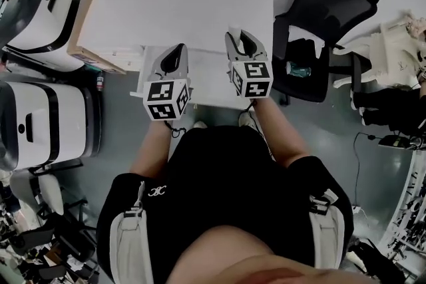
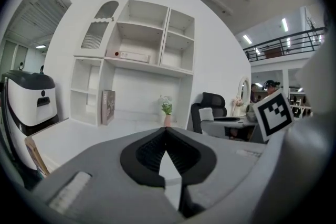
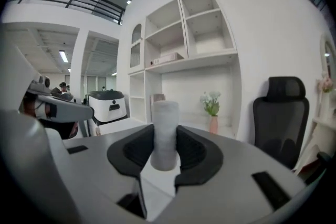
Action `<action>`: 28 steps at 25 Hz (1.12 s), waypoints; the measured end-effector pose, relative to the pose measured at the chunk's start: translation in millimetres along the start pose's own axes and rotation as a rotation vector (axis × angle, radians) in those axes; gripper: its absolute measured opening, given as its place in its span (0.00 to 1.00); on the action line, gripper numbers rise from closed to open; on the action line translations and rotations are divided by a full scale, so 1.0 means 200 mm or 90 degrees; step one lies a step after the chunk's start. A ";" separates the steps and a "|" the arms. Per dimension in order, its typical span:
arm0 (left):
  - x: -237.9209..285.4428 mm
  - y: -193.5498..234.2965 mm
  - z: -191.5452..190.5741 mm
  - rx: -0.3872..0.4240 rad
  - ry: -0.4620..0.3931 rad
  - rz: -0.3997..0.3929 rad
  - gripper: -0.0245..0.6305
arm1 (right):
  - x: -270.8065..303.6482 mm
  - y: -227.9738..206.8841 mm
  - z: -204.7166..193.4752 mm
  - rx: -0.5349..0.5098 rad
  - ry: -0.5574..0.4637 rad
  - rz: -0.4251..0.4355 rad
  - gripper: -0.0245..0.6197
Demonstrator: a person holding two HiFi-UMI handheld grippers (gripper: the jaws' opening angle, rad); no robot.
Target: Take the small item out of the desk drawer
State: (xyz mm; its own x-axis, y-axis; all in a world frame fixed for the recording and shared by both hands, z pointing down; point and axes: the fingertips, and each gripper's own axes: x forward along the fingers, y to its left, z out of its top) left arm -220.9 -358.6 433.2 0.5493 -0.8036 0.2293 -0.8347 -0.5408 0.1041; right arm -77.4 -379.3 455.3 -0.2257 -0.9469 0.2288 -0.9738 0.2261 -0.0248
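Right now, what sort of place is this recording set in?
Probably an office or study-style workspace: a white desk with an open white shelf unit at its back, and a black office chair beside it.

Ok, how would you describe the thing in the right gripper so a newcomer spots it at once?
Start at the white desk in front of the wall shelves; the right gripper is over its near side. Gripped upright between its jaws is a pale, rough-looking cylinder. The left gripper beside it is shut on nothing.
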 end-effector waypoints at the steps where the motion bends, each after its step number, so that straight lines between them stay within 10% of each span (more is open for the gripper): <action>1: 0.01 -0.02 0.02 0.001 -0.003 -0.004 0.06 | -0.04 -0.02 0.06 -0.009 -0.021 -0.010 0.23; 12: 0.12 -0.22 0.22 0.029 -0.030 -0.041 0.06 | -0.34 -0.39 0.33 0.019 -0.134 -0.130 0.21; 28: 0.25 -0.54 0.29 0.031 -0.036 -0.038 0.06 | -0.47 -0.65 0.35 0.024 -0.134 -0.109 0.22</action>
State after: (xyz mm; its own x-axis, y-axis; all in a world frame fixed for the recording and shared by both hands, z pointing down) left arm -100.9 -355.5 377.5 0.6008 -0.7815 0.1684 -0.7980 -0.5986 0.0690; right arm 67.8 -334.9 367.8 -0.0540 -0.9982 0.0263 -0.9978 0.0529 -0.0406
